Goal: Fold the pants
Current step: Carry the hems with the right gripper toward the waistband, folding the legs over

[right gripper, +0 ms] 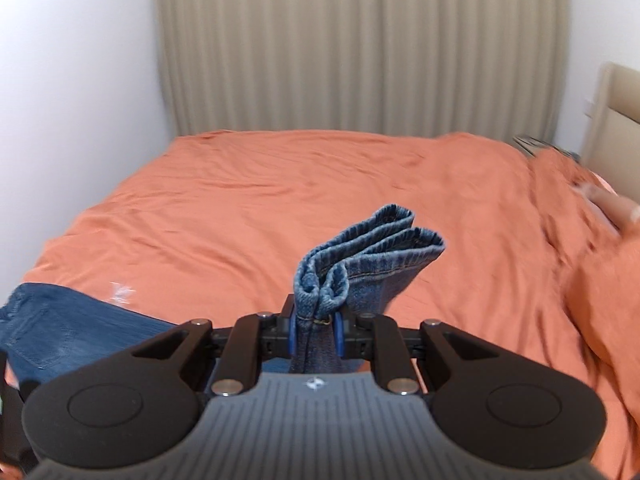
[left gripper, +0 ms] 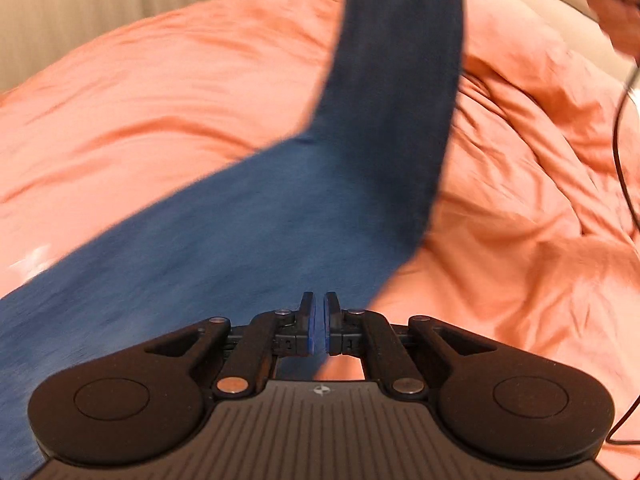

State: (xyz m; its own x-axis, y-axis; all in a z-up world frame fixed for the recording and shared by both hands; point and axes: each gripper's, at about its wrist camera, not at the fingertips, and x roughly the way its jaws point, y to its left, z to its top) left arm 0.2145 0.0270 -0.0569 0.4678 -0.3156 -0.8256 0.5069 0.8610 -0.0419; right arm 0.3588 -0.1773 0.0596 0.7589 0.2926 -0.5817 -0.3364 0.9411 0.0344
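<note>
Blue jeans (left gripper: 240, 220) lie across an orange bed cover (left gripper: 160, 100), blurred in the left wrist view. One stretch of the legs (left gripper: 400, 60) rises steeply toward the top of that view. My left gripper (left gripper: 319, 300) hovers over the denim with its jaws together and nothing visibly pinched between them. In the right wrist view my right gripper (right gripper: 316, 312) is shut on the doubled leg hems (right gripper: 372, 252), which stick up past the fingers above the bed. The waist end with a back pocket (right gripper: 60, 324) lies flat at the lower left.
A person's hand (left gripper: 612, 12) and a thin black cable (left gripper: 620, 140) show at the right edge. The orange cover (right gripper: 280, 184) is heaped into folds on the right (right gripper: 600, 260). A beige curtain (right gripper: 360, 40) hangs behind the bed, and a headboard (right gripper: 616, 120) stands at the right.
</note>
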